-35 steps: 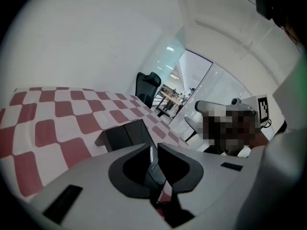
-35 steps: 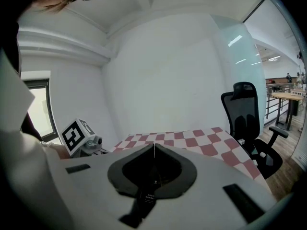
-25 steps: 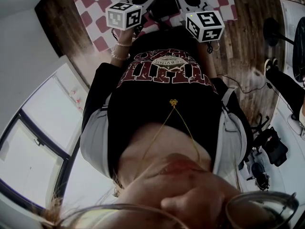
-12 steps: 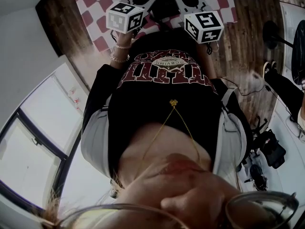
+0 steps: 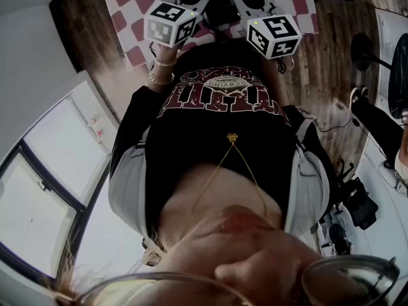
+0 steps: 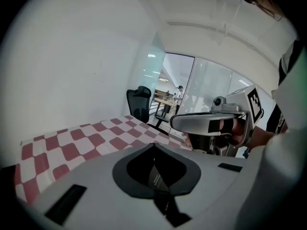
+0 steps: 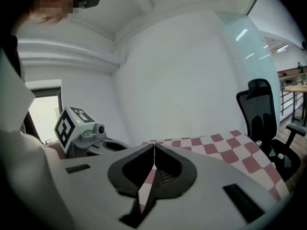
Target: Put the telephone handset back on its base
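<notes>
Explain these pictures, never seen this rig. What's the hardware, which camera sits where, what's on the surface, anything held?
No robot here: a person holds a two-jaw gripper in each hand. The head view comes from a camera on the person's head looking steeply down, so it shows their black shirt and both grippers above a red-and-white checked cloth. The white marker cubes are part of the grippers. The other two pictures come from cameras riding on each gripper, looking along its jaws. The left gripper and the right gripper both have their jaws together with nothing between them. No telephone handset or base shows in any view.
</notes>
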Motion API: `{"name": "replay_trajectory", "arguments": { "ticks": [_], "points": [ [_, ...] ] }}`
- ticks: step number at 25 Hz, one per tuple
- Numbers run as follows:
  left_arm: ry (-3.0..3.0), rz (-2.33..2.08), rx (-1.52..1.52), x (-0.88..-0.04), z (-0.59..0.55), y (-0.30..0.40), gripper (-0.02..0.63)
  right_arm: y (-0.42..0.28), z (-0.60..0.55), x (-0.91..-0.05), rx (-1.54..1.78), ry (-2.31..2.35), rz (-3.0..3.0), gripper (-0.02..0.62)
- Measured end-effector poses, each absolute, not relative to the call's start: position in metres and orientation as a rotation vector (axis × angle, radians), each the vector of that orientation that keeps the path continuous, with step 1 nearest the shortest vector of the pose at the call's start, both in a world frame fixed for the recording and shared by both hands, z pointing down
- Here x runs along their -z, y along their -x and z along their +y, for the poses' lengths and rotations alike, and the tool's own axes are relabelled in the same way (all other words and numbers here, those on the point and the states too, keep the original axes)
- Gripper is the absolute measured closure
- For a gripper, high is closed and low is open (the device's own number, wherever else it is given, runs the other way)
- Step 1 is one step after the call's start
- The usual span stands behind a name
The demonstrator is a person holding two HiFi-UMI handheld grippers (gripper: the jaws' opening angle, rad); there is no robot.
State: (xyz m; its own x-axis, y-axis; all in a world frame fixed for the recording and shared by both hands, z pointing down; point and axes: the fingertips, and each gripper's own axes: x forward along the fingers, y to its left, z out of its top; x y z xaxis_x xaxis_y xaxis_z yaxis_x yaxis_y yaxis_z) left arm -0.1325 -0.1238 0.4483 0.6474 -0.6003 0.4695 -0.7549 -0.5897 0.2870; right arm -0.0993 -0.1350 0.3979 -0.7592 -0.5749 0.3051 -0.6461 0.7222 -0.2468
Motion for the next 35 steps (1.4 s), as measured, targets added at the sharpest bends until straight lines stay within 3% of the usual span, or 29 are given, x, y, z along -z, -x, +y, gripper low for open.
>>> {"name": "replay_trajectory", "arguments": {
  "ticks": [35],
  "points": [
    [-2.486, -1.249, -0.271, -0.377, -0.131, 0.163, 0.595, 0.136, -0.136, -0.359, -0.426, -0.851, -2.825, 0.575]
  ]
}}
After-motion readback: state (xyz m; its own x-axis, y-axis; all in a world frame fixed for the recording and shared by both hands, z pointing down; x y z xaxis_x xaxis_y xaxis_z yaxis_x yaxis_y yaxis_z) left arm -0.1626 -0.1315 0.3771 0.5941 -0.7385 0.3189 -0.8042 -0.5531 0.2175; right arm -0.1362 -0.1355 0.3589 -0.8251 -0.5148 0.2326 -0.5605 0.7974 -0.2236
